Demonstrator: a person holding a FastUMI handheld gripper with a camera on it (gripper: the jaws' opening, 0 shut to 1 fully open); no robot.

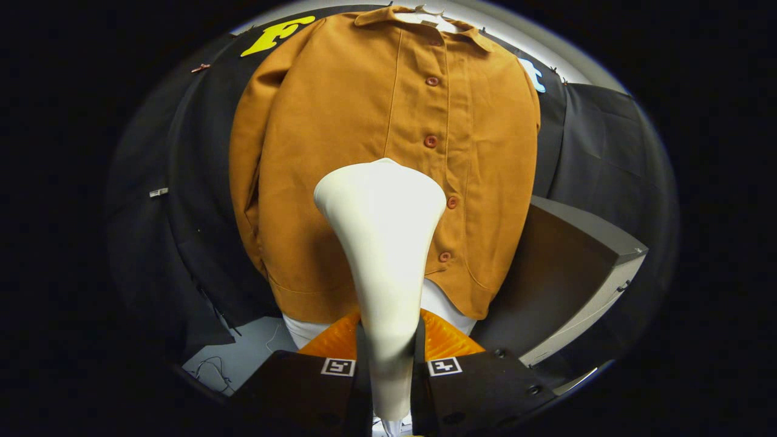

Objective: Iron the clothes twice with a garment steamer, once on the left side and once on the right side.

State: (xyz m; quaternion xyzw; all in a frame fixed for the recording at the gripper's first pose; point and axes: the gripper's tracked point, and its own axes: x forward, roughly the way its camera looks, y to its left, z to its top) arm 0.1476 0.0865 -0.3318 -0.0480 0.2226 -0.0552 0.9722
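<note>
Two fingers of the gripper point(388, 358) are closed on the slim handle of the garment steamer point(382, 243), one pressing on each side of it. Steamer is cream-white, upright between the fingers, widening from the narrow gripped neck to a broad rounded head well ahead of the fingertips.

Steamer head lies over the lower middle of the jacket point(364, 152), just left of the button line; whether the head touches the cloth or sits slightly off it cannot be told from this angle.

Jacket: mustard-brown, collared, hanging on a pale hanger point(432, 13) beyond the fingers, front facing the camera. Five reddish buttons point(430, 141) run down the placket, to the right of the steamer head. Left sleeve hangs down the jacket's side. Hem ends just ahead of the fingers; a strip of white fabric point(446, 306) shows below the hem.

Either side of the gripped handle, close to the fingers, sits a ribbed orange part point(446, 340); what it belongs to is unclear.

Right of the fingers and beyond them: a grey box-like unit point(576, 267) with a slanted top, beside the jacket's lower right edge. Black cloth wall point(182, 200) hangs behind the jacket.
</note>
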